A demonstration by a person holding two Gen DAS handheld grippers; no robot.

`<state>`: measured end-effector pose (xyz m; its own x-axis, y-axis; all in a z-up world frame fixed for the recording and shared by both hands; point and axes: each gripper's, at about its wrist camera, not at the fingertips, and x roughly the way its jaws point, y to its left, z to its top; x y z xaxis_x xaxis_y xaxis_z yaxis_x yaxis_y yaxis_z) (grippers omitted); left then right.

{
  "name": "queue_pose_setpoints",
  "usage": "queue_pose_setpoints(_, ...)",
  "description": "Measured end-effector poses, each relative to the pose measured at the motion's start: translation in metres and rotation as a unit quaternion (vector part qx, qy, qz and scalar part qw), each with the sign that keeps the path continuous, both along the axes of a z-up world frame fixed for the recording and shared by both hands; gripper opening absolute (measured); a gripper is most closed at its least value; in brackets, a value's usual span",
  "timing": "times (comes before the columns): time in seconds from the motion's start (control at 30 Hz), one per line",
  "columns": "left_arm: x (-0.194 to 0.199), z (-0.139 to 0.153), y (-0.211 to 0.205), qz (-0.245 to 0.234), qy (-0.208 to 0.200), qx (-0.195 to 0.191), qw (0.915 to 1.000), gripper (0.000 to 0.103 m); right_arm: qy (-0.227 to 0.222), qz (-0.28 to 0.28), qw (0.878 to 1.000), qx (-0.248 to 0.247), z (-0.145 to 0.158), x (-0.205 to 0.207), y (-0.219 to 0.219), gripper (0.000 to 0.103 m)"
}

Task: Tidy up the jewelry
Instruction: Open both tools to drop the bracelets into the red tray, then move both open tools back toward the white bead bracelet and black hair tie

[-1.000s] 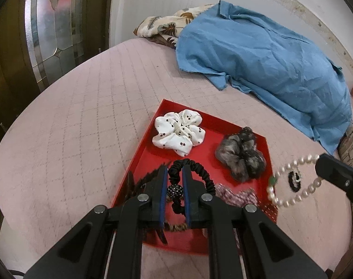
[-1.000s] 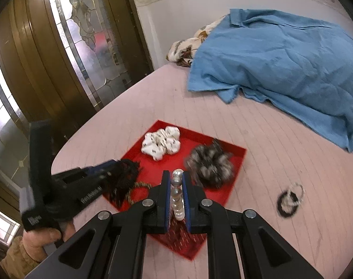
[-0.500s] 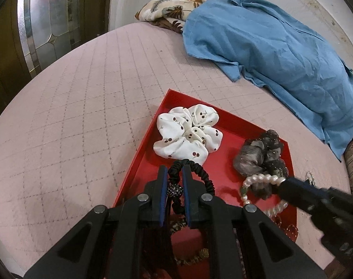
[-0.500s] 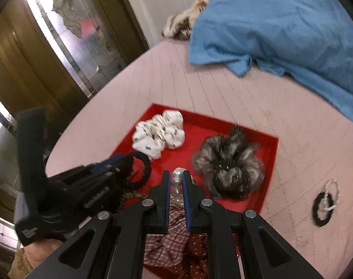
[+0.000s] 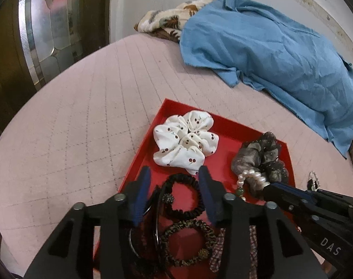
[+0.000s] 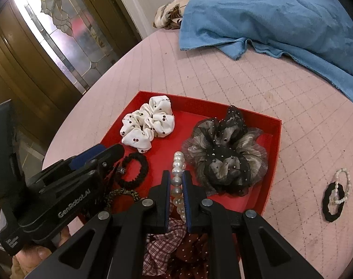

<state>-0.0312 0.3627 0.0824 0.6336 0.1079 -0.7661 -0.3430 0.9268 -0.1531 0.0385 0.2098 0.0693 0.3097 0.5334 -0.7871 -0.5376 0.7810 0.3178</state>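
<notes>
A red tray (image 5: 225,125) (image 6: 272,144) lies on the pink quilted bed. It holds a white cherry scrunchie (image 5: 185,143) (image 6: 147,124), a grey-black tulle scrunchie (image 5: 260,160) (image 6: 225,154), a leopard hair tie (image 5: 188,241) and plaid scrunchies (image 6: 162,244). My left gripper (image 5: 174,186) is open above a black beaded hair tie (image 5: 183,196) (image 6: 132,171) that lies in the tray. My right gripper (image 6: 176,183) is shut on a pearl bracelet (image 6: 177,174) (image 5: 250,177), held over the tray beside the tulle scrunchie.
A black hair tie with a small pearl bracelet (image 6: 335,194) (image 5: 313,182) lies on the bed right of the tray. A blue cloth (image 5: 269,46) (image 6: 269,11) and a patterned pillow (image 5: 167,23) lie at the back. A stained-glass door (image 6: 60,34) stands left.
My left gripper has opened and let the black beaded hair tie drop into the tray. My right gripper has carried the pearl bracelet further in over the tray.
</notes>
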Motion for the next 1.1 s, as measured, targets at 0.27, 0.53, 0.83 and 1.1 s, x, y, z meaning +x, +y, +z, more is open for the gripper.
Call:
queue_pose_setpoints(0.27, -0.025, 0.028, -0.008, 0.017, -0.016, 0.028, 0.9993, 0.058, -0.016, -0.009, 1.0, 0.017, 0.021, -0.015, -0.019, 0.028)
queue_pose_setpoints(0.53, -0.057, 0.056, -0.039, 0.017, -0.022, 0.08, 0.9964, 0.069, -0.021, -0.037, 0.999, 0.032, 0.038, -0.037, -0.063, 0.036)
queue_pose_setpoints(0.83, -0.087, 0.08, -0.091, -0.019, -0.031, 0.095, 0.9948, 0.073, -0.02, -0.096, 0.994, 0.04, 0.045, -0.066, -0.141, 0.044)
queue_pose_setpoints(1.1, -0.098, 0.087, -0.14, -0.063, -0.028, 0.116, 0.9908, 0.074, -0.031, -0.153, 0.987, 0.026, 0.044, -0.088, -0.217, 0.055)
